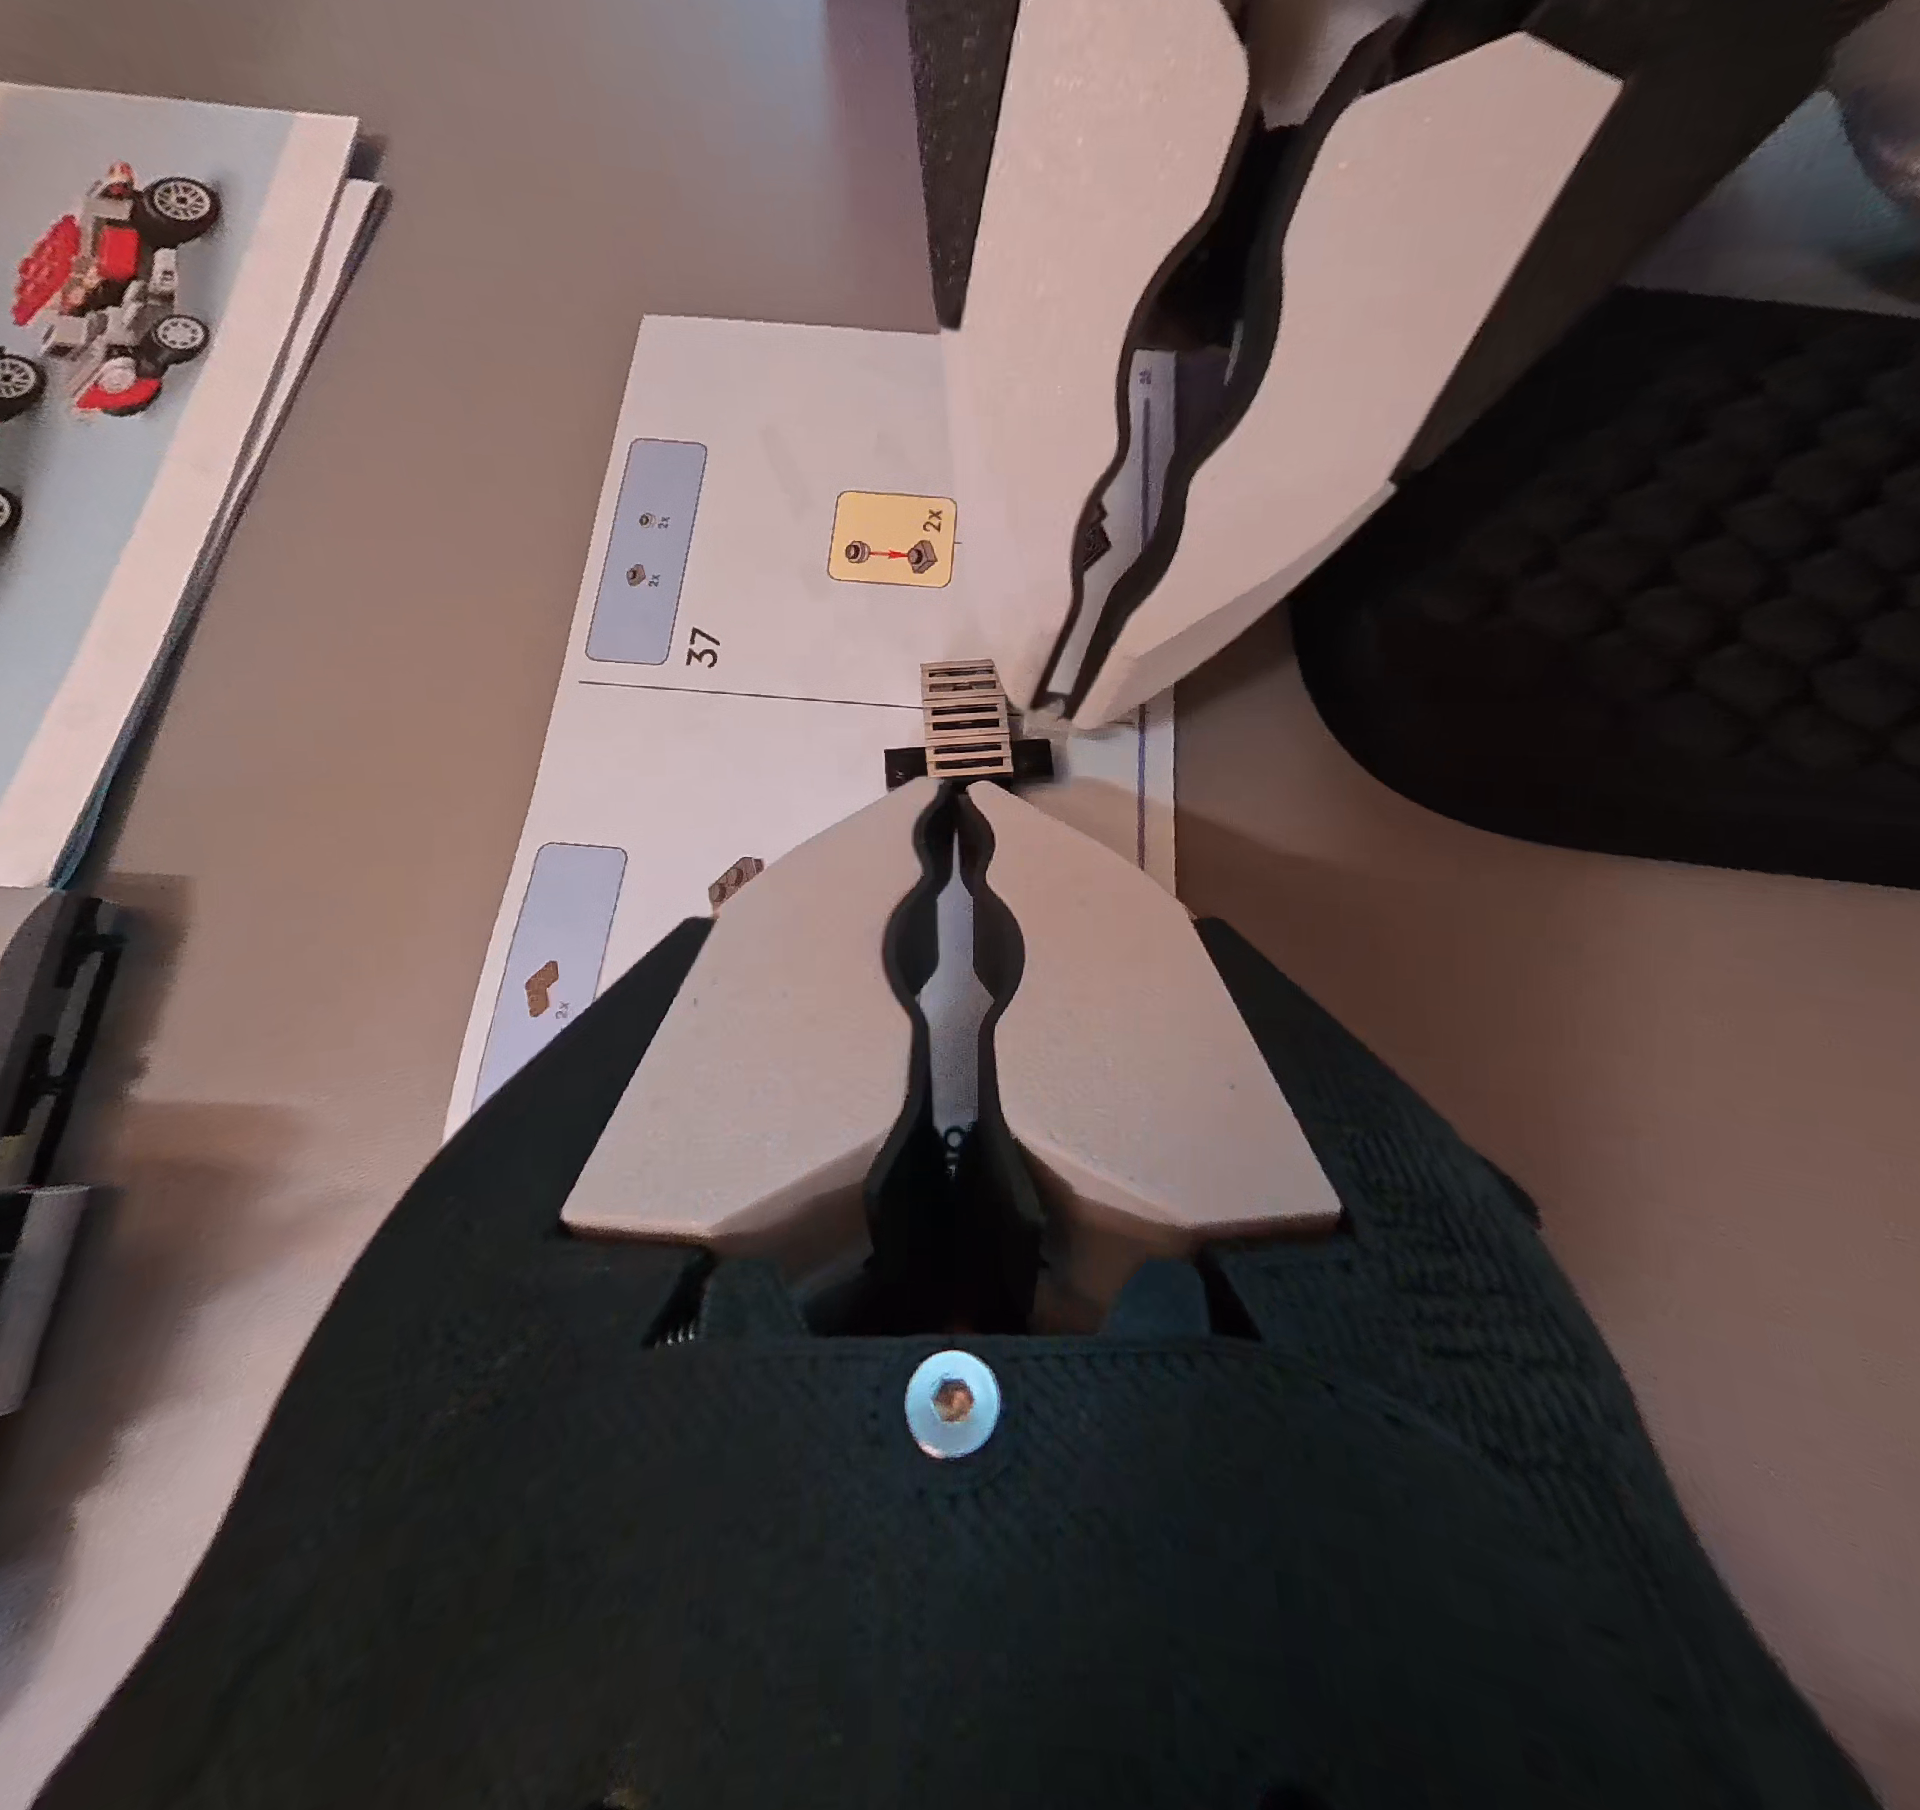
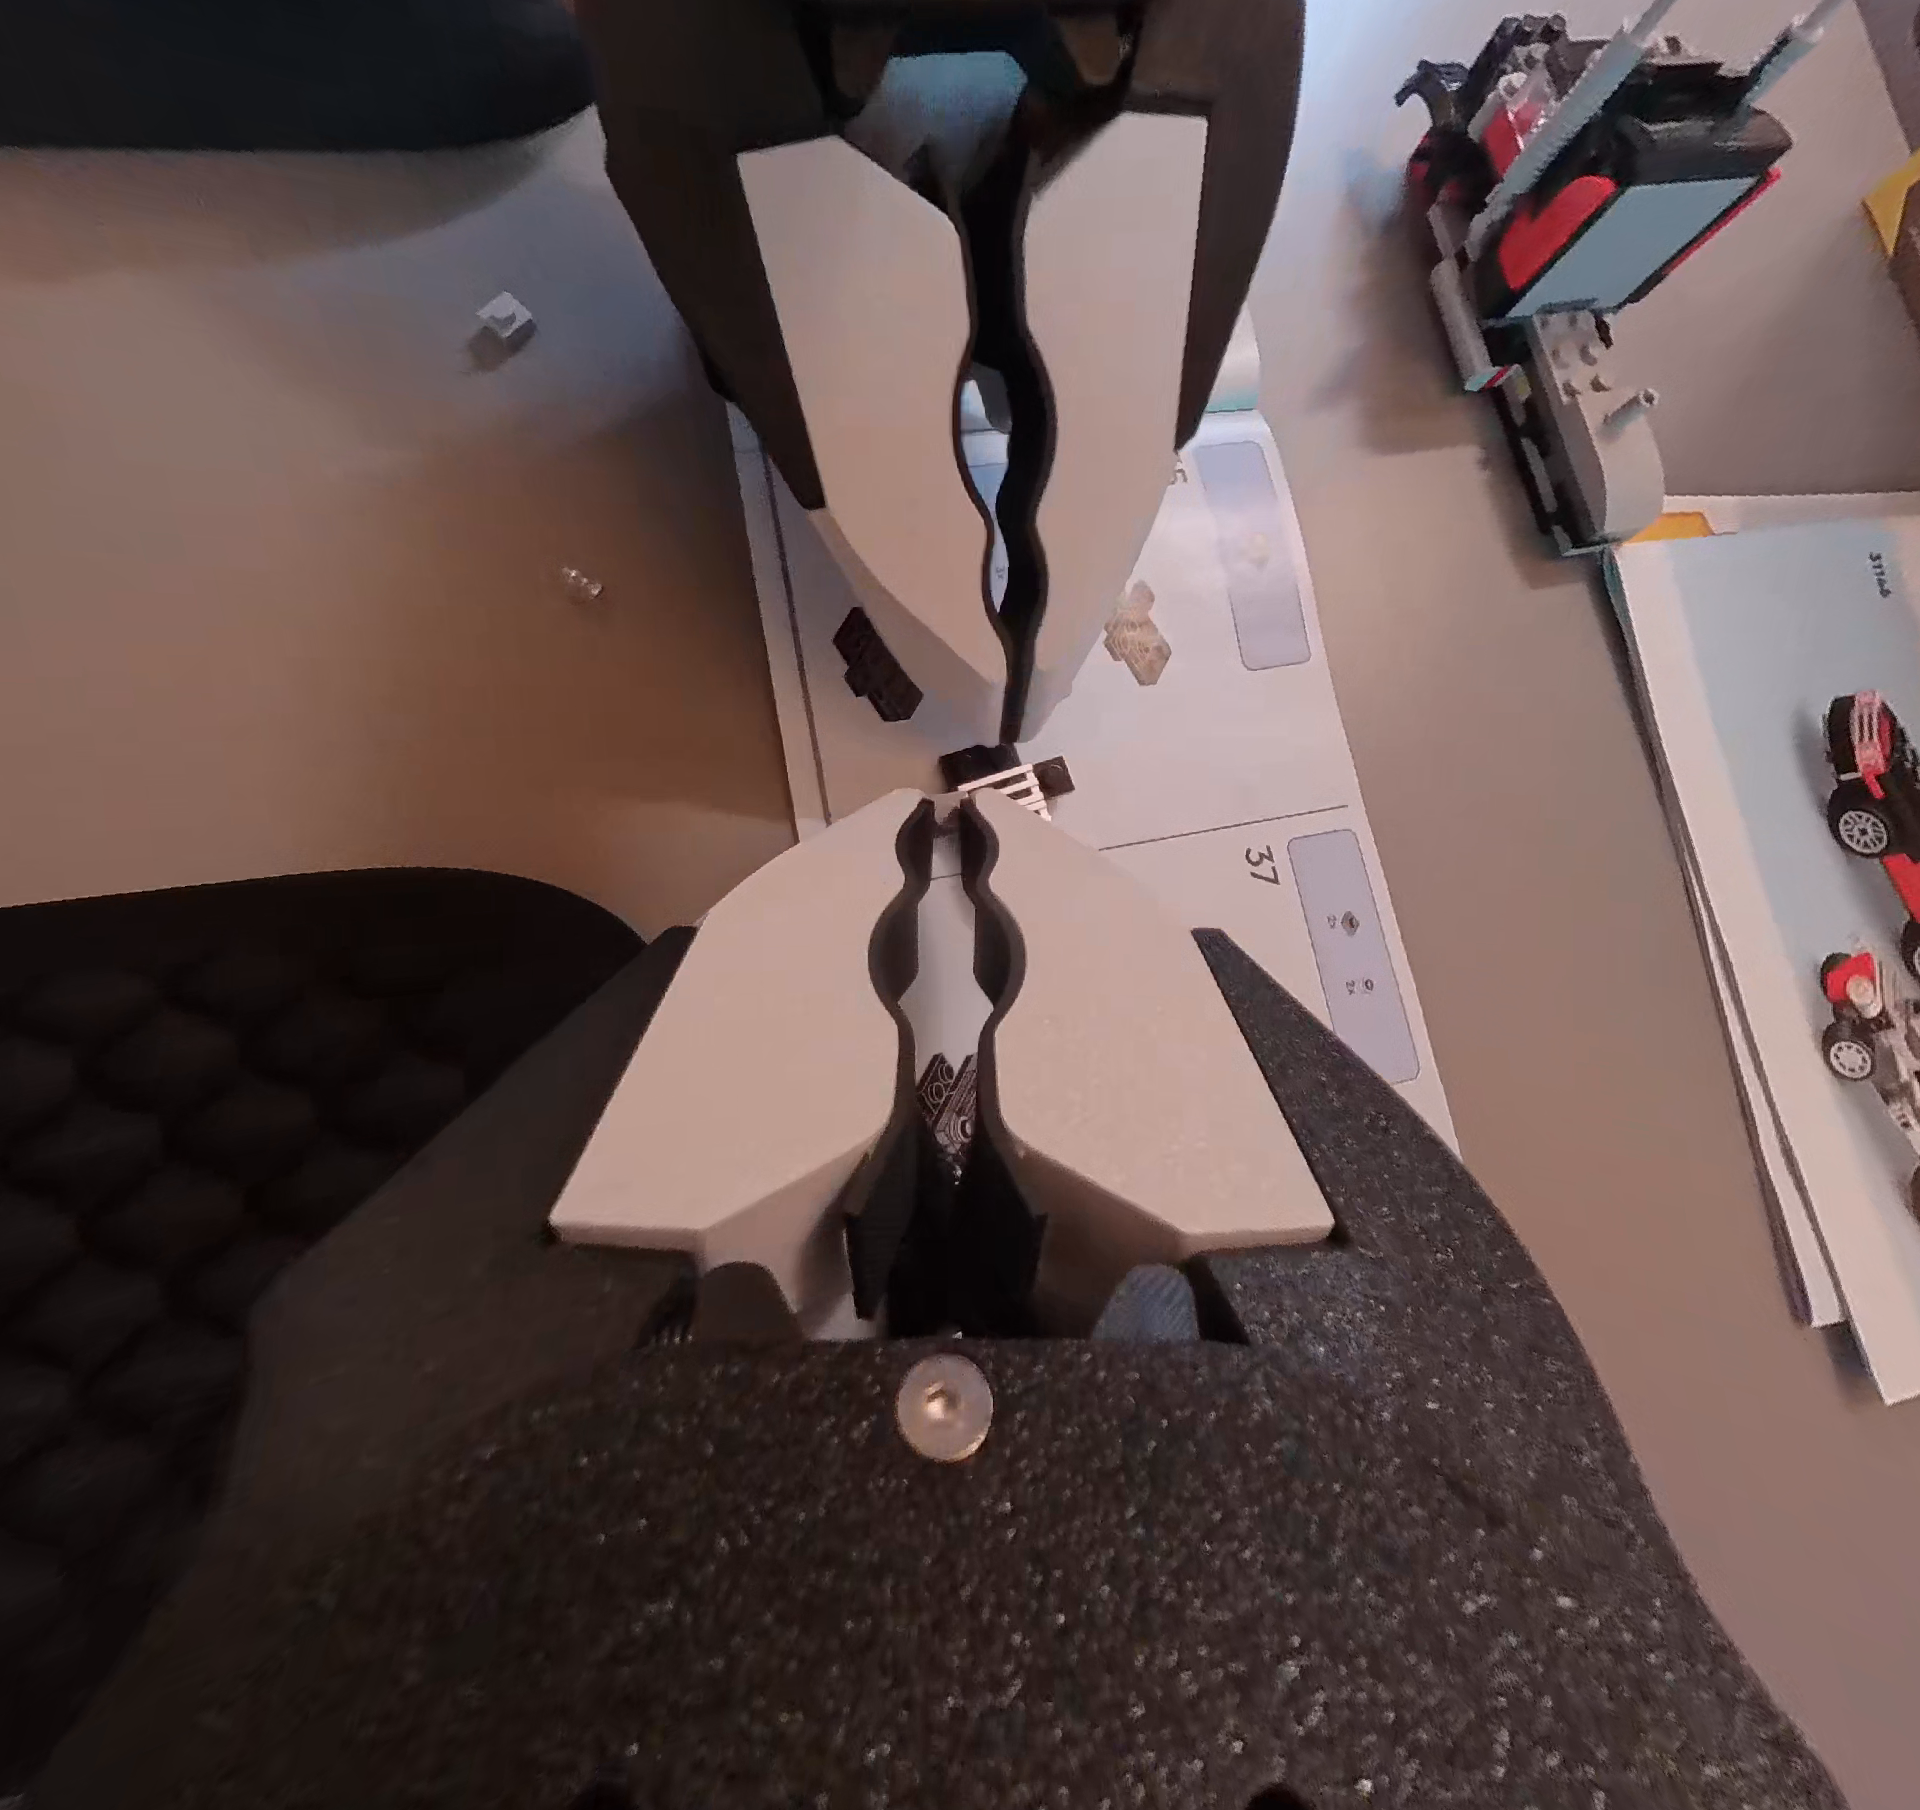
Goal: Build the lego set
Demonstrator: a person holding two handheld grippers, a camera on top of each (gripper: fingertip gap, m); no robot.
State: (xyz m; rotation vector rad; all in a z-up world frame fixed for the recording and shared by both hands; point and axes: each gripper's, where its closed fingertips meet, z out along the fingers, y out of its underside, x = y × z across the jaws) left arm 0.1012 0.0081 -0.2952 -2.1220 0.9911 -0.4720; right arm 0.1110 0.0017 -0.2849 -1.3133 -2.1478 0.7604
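Note:
A small black plate topped with grey grille tiles (image 1: 969, 721) lies on the open instruction booklet (image 1: 748, 752). My left gripper (image 1: 956, 794) is shut, and its closed fingertips touch the plate's near edge at the middle. In the right wrist view it comes down from the top onto the same assembly (image 2: 1013, 773). My right gripper (image 2: 943, 810) is shut on a small light grey piece (image 2: 945, 804) and holds it against the side of the grille assembly. The left wrist view shows that gripper (image 1: 1055, 711) reaching in from the upper right.
A partly built red, grey and black truck (image 2: 1579, 254) stands at the right. A second booklet with car pictures (image 1: 156, 358) lies at the left. Loose parts are a black piece (image 2: 878, 664), a small grey piece (image 2: 504, 321) and a clear piece (image 2: 580, 584). A black textured mat (image 1: 1662, 565) is beside the booklet. My two grippers' fingertips are within a few centimetres of each other.

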